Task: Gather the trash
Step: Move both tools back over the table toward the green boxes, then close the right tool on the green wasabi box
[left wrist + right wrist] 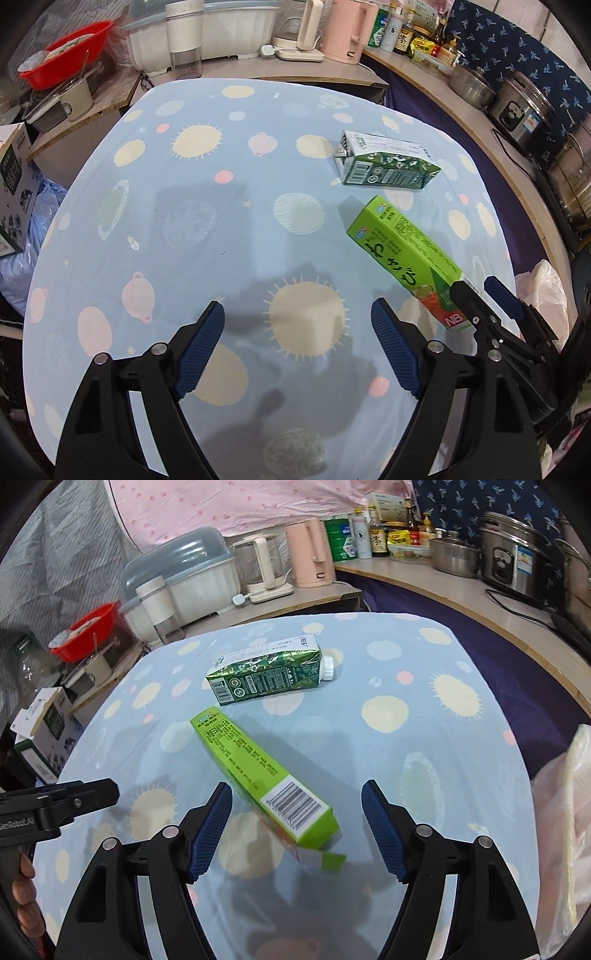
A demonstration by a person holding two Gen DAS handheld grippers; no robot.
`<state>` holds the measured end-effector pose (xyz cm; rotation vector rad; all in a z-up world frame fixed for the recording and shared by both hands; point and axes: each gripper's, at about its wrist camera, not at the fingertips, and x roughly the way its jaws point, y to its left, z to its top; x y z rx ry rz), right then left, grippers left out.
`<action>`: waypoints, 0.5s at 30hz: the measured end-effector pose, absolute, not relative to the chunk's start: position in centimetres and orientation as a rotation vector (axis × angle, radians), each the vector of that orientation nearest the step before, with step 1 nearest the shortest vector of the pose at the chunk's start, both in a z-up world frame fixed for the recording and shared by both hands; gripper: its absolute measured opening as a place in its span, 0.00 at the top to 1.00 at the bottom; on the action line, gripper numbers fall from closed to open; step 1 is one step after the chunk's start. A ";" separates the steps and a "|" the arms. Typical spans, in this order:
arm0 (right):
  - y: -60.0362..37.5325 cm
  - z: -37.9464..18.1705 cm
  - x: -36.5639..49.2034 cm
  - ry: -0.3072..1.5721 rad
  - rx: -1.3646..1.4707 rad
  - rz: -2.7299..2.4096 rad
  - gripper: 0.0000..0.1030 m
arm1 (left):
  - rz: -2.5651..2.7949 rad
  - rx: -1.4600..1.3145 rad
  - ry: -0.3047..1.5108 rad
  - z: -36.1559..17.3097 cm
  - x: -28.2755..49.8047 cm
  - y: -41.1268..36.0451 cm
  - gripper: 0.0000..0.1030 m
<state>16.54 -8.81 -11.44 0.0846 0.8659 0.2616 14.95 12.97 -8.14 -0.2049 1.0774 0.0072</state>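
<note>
1. While both claws hang over the blue patterned tablecloth (177, 236), I note two pieces of trash on it: a light green box (258, 775) lying flat, and beyond it a dark green carton (266, 675) on its side with its white cap (328, 668) pointing right in the right wrist view.
2. My right gripper (295, 823) is spread wide, with the barcode end of the light green box between its blue pads. The pads do not press it; there is a gap on each side, narrower on the left. I judge this to be the line-up before a grip across the box's short width.
3. My left gripper (297, 347) is also wide and holds nothing; only bare cloth lies between its fingers. It sits just left of the right one.
4. The box lies diagonally, so the near end offers the easiest hold.
5. Room: the cloth is open left of the trash and in front of the claws. The carton is near the box's far end but apart from it.
6. At the right edge a pale plastic bag (565, 812) sits beside the table; likely the drop point, though I cannot see its mouth.
7. The far counter is crowded with a pink kettle (314, 554) and pots, well apart from the work.
</note>
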 end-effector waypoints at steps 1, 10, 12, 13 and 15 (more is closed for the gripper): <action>-8.6 -11.7 16.9 0.873 0.080 0.270 0.32 | 0.012 -0.207 1.077 -8.3 15.1 13.2 0.21; -6.8 -13.0 17.5 0.902 0.027 0.321 0.45 | 0.009 -0.197 1.076 -8.9 16.3 13.6 0.20; -6.9 -13.0 17.2 0.903 0.034 0.327 0.56 | 0.006 -0.190 1.075 -8.9 16.7 13.5 0.20; -7.1 -12.9 16.9 0.898 0.039 0.318 0.58 | 0.004 -0.187 1.073 -8.9 16.8 13.4 0.19; -7.7 -12.8 16.3 0.898 0.054 0.304 0.73 | -0.002 -0.176 1.068 -8.9 17.3 13.1 0.19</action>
